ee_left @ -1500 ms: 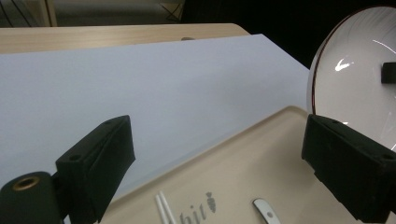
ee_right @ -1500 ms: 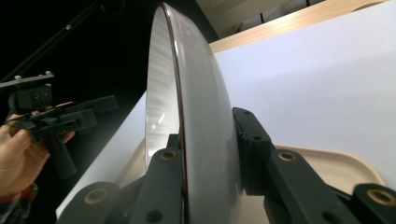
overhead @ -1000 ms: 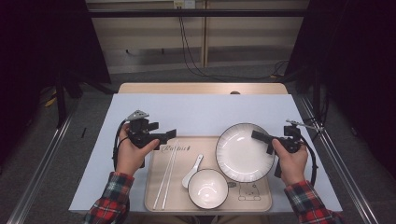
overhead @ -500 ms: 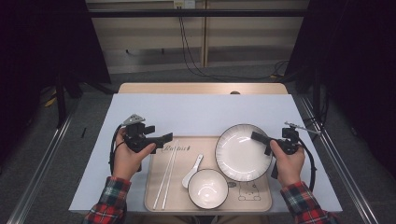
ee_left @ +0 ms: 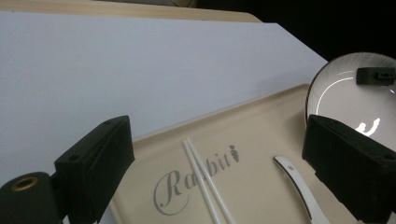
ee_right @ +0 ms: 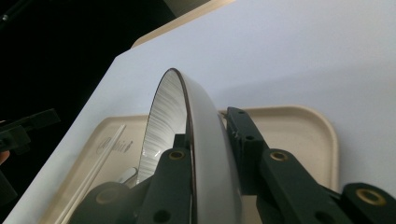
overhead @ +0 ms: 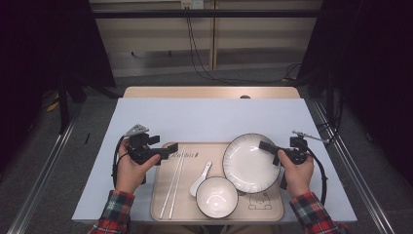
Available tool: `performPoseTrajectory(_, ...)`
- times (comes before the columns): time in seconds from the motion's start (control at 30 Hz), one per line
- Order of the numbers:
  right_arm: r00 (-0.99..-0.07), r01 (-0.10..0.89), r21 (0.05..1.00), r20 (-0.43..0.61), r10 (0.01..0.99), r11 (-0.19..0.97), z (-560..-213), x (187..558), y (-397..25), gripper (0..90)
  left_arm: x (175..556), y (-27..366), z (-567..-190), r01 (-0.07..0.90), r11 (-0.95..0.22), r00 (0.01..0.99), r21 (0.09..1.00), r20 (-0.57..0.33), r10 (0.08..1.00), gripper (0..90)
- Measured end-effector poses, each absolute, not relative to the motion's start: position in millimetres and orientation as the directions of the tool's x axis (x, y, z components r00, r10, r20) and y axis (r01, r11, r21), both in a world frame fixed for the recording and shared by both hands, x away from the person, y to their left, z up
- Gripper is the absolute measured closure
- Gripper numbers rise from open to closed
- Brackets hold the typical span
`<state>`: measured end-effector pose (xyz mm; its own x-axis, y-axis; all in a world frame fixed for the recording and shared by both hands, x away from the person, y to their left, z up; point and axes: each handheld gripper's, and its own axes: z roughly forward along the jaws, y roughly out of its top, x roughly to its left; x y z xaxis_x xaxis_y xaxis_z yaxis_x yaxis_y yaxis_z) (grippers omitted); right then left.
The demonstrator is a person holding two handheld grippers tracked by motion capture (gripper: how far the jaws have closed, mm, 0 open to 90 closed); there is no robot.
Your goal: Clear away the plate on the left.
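Right gripper (overhead: 269,150) clamps the round white ribbed plate's (overhead: 249,163) rim at its three o'clock; left gripper (overhead: 163,155), jaws wide apart, hovers over the beige tray's (overhead: 272,214) nine o'clock edge.

White ribbed plate (overhead: 251,163), rim clamped

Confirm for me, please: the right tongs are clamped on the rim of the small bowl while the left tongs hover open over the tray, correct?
Not quite. The right tongs are clamped on the rim of the large plate, not the small bowl, as the right gripper view shows. The left tongs do hover open over the tray.
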<state>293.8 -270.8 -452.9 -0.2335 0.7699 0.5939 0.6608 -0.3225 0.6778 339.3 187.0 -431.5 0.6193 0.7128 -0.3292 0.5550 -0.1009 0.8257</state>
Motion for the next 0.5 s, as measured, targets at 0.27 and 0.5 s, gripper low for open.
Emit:
performPoseTrajectory(0.27, -0.223, 0.661, 0.667, 0.611, 0.76, -0.343, -459.7, 293.6, -271.5, 80.2, 334.3, 195.5, -433.7, 0.552, -0.091, 0.608, 0.829, -0.326, 0.724, 8.4)
performPoseTrajectory(0.5, -0.215, 0.658, 0.672, 0.6, 0.771, -0.339, -461.7, 295.1, -271.9, 80.2, 331.7, 196.8, -434.2, 0.549, -0.083, 0.61, 0.831, -0.332, 0.719, 8.4)
